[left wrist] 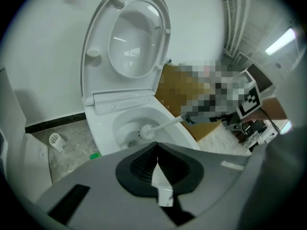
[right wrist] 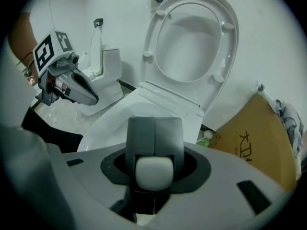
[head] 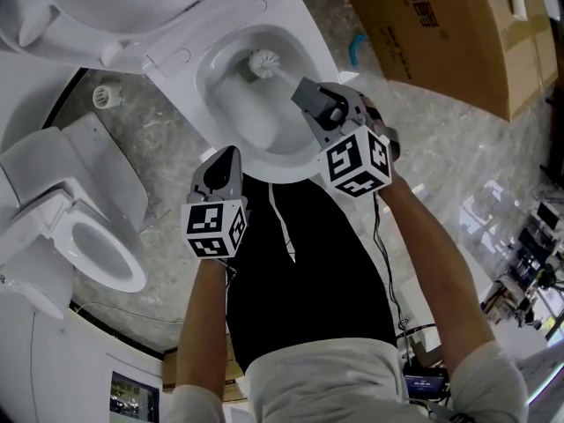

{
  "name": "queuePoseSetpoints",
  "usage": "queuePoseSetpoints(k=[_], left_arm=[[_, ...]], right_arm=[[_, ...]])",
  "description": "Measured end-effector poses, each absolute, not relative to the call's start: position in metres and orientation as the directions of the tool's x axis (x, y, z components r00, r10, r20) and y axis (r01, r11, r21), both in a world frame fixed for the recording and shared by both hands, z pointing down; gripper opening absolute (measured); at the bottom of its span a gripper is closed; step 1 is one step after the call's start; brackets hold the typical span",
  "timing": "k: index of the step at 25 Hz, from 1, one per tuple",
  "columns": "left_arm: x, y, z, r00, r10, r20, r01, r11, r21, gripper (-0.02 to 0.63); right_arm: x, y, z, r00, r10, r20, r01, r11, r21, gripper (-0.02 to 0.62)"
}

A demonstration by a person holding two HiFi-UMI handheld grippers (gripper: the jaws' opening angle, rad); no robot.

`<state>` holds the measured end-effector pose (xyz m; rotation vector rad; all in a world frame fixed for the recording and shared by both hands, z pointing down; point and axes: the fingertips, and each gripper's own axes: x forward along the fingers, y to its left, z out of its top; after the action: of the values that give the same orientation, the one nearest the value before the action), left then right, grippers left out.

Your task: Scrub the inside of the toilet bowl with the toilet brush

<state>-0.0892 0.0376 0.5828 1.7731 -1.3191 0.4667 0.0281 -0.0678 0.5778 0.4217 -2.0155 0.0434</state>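
The white toilet bowl (head: 220, 73) stands open, its lid (left wrist: 134, 37) raised against the wall. The white toilet brush head (head: 261, 63) is down inside the bowl, also seen as the brush head (left wrist: 146, 132) in the left gripper view. Its pale handle runs back to my right gripper (head: 313, 100), which is shut on it. In the right gripper view the handle's rounded end (right wrist: 153, 172) shows between the jaws of the right gripper (right wrist: 154, 128). My left gripper (head: 227, 155) hovers by the bowl's front rim, shut and holding nothing, as the left gripper (left wrist: 156, 150) shows.
A second white toilet (head: 97, 245) stands at the left, and a small white brush holder (head: 106, 95) sits on the marble floor. A large cardboard box (head: 449, 33) lies to the right of the bowl. A green item (left wrist: 94, 155) lies on the floor.
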Motion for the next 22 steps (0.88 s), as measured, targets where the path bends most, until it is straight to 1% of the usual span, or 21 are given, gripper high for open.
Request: queuePoseSetpoints(k=[5, 9, 12, 14, 22], left_arm=[[-0.097, 0.034, 0.590, 0.386, -0.578, 0.719, -0.906, -0.089, 0.414, 0.009], [-0.100, 0.031, 0.596, 0.385, -0.570, 0.726, -0.906, -0.086, 0.413, 0.009], [-0.102, 0.027, 0.599, 0.384, -0.571, 0.725, -0.906, -0.084, 0.414, 0.009], [-0.103, 0.027, 0.602, 0.384, -0.572, 0.725, -0.905, -0.079, 0.417, 0.009], [-0.100, 0.032, 0.607, 0.372, -0.570, 0.733, -0.907, -0.053, 0.419, 0.009]], right_arm=[[0.015, -0.079, 0.596, -0.377, -0.270, 0.886, -0.153, 0.962, 0.228, 0.158], [0.007, -0.078, 0.608, -0.341, -0.232, 0.911, -0.019, 0.970, 0.240, 0.158], [0.004, -0.078, 0.618, -0.315, -0.230, 0.921, 0.081, 0.960, 0.268, 0.156], [0.004, -0.079, 0.620, -0.298, -0.233, 0.926, 0.105, 0.956, 0.275, 0.156], [0.024, -0.084, 0.621, -0.247, -0.229, 0.941, 0.120, 0.957, 0.265, 0.156]])
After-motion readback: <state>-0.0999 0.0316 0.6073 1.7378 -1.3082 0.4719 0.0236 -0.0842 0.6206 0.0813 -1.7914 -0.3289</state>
